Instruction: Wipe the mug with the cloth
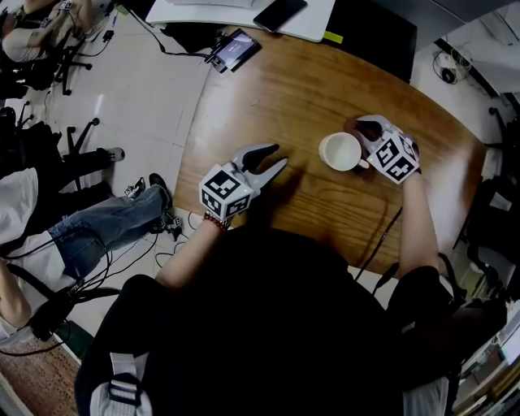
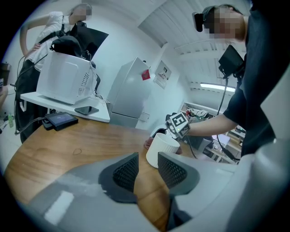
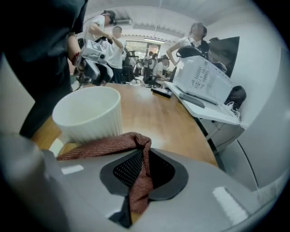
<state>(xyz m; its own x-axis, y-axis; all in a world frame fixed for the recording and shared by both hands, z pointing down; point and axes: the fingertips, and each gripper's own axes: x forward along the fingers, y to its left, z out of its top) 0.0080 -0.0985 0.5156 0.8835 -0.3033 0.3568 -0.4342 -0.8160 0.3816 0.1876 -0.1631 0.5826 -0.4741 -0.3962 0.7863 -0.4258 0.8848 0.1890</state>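
Note:
A white ribbed mug point(image 1: 341, 151) stands upright on the wooden table point(image 1: 301, 89). My right gripper point(image 1: 367, 128) sits just behind and to the right of it, shut on a red-brown cloth point(image 1: 352, 125). In the right gripper view the cloth point(image 3: 136, 172) is pinched between the jaws and drapes forward toward the mug point(image 3: 88, 115), close to its side. My left gripper point(image 1: 278, 155) rests low over the table to the left of the mug, open and holding nothing. In the left gripper view its gripper point(image 2: 147, 159) points at the mug point(image 2: 162, 149), which stands a little ahead.
A dark tablet point(image 1: 234, 49) lies at the table's far edge, and a phone point(image 1: 279, 12) lies on a white counter beyond. A microwave point(image 2: 63, 81) and a tall white cabinet point(image 2: 131, 93) stand past the table. Seated people and chairs point(image 1: 49, 49) are on the left.

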